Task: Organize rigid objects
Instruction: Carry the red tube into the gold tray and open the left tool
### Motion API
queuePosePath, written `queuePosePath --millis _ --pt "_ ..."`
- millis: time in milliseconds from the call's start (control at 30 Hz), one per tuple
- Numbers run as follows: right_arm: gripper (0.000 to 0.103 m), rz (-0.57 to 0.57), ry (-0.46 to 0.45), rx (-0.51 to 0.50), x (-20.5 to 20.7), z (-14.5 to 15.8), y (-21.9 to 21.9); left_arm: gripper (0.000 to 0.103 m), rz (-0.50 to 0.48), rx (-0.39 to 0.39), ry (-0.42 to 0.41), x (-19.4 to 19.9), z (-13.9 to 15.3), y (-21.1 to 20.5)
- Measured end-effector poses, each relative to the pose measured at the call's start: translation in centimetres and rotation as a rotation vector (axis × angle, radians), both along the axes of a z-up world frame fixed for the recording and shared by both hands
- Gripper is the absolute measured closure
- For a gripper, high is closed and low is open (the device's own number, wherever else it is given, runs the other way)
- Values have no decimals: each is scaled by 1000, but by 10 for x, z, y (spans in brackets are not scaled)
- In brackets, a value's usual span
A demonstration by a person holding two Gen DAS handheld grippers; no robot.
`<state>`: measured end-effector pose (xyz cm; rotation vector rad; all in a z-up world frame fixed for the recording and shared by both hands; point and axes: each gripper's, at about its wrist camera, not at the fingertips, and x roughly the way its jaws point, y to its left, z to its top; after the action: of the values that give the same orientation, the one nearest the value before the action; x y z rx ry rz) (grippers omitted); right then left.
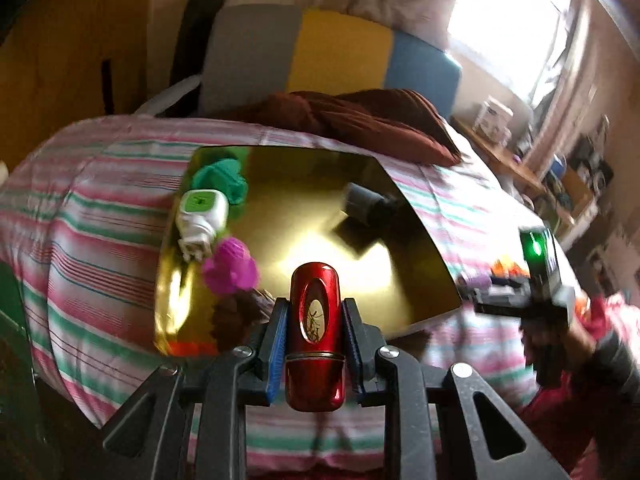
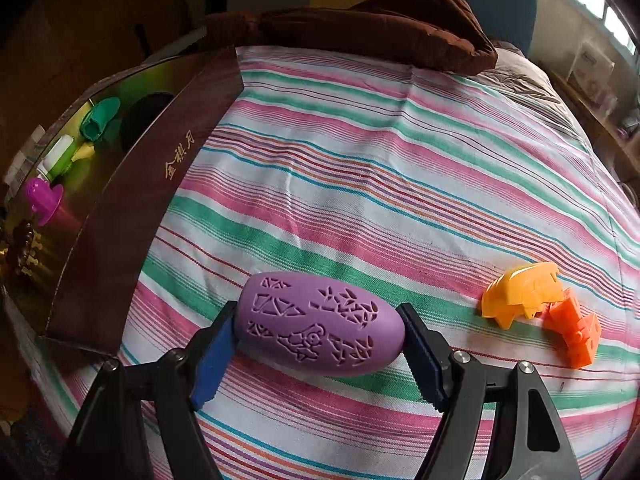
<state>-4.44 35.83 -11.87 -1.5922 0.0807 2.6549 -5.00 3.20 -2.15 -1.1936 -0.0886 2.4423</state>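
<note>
Left tongs (image 1: pixel 316 344) tight around upright red capsule (image 1: pixel 315 336); right tongs (image 2: pixel 316 344) clasping crosswise purple egg (image 2: pixel 320 322).

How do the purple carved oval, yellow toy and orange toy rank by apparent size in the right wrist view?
1. purple carved oval, though it lies nearest the camera
2. yellow toy
3. orange toy, close to the yellow one, so unsure

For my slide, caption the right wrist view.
Right gripper brackets a purple carved oval on the striped bedsheet, orange toys alongside.
</note>
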Motion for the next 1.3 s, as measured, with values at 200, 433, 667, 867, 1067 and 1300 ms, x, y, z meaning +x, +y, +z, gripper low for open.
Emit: queuePosePath --millis 200,433,667,867,1067,1300 --pt "26 1 -1 2 -1 1 -2 78 15 27 -3 -54 5 -3" --pt "26 1 -3 0 -2 0 -2 78 33 61 -138 -139 -16 17" --pt "26 1 -3 -3 -3 1 -1 78 19 13 -190 -198 -34 49" --pt "26 1 -7 -4 -4 0 -2 78 84 -91 -218 -233 -62 59" --pt "26 2 -7 -4 -5 0 -3 72 116 -119 -240 -240 -72 52" --pt "25 2 -5 4 -6 -1 -5 71 104 -111 -72 -194 -23 41"
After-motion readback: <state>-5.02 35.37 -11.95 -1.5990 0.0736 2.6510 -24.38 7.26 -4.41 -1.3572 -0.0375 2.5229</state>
